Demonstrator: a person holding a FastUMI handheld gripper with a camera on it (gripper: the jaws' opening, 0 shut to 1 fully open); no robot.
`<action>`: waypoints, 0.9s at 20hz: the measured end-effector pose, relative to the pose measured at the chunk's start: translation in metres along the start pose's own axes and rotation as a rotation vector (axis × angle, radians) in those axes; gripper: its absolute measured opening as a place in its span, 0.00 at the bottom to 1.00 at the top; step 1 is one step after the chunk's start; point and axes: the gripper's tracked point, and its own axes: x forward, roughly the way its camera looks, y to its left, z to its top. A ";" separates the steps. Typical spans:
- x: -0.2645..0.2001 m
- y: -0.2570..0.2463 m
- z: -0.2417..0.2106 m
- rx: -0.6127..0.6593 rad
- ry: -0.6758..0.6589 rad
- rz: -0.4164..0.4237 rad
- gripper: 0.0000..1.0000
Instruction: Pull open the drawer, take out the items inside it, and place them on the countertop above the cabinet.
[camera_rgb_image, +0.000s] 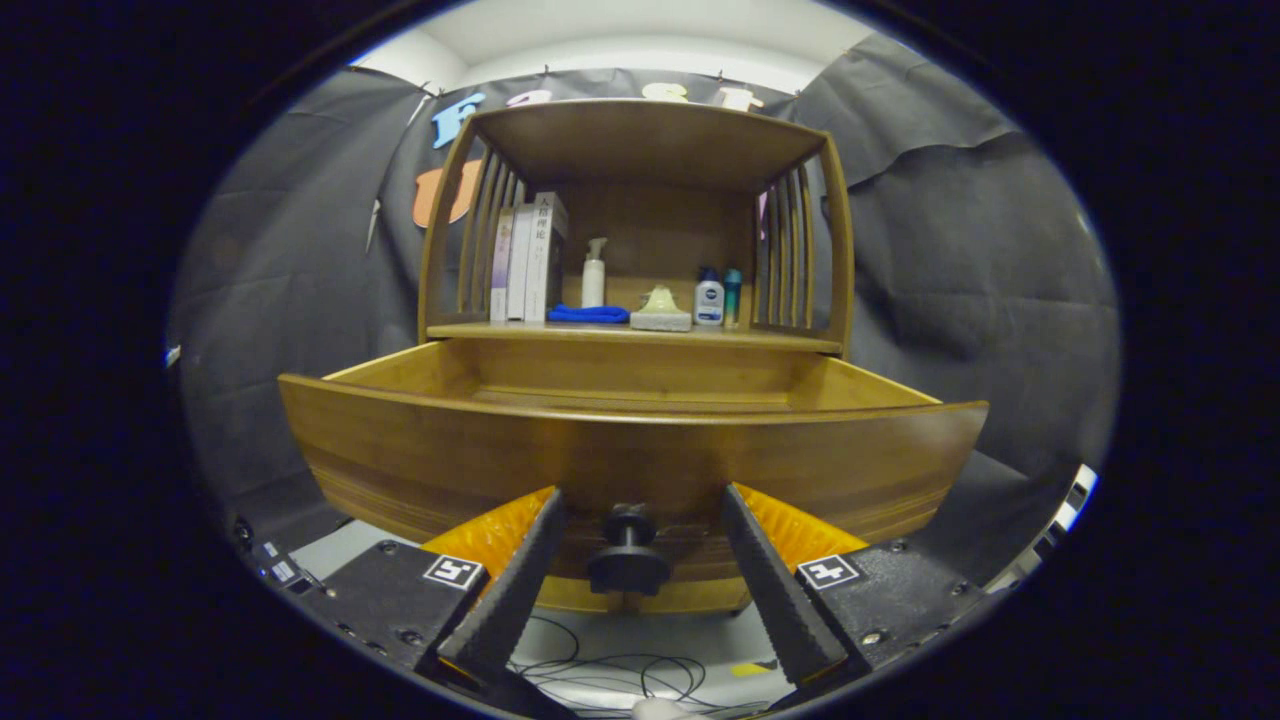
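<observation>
A wooden cabinet stands ahead with its drawer (630, 450) pulled out toward me. The drawer's dark round knob (628, 548) sits between my fingers, and neither finger touches it. My gripper (640, 510) is open, with its fingertips up against the drawer front on either side of the knob. The drawer's inside is mostly hidden behind its front panel; I see only its side walls and back wall. Above the drawer, the countertop (790, 342) carries books (528, 260), a white pump bottle (594, 274), a blue cloth (588, 314), a pale sponge-like block (661, 312) and two small bottles (718, 298).
The cabinet has a slatted side on the left and right and a wooden top shelf (640, 140). Black cloth walls the booth all around. Below the drawer, thin cables (620, 675) lie on a pale floor.
</observation>
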 end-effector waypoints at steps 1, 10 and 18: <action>-0.005 0.002 0.001 -0.008 -0.007 -0.001 0.99; 0.004 0.000 0.005 0.002 0.021 0.021 0.99; 0.011 -0.005 0.011 0.014 0.019 0.035 0.99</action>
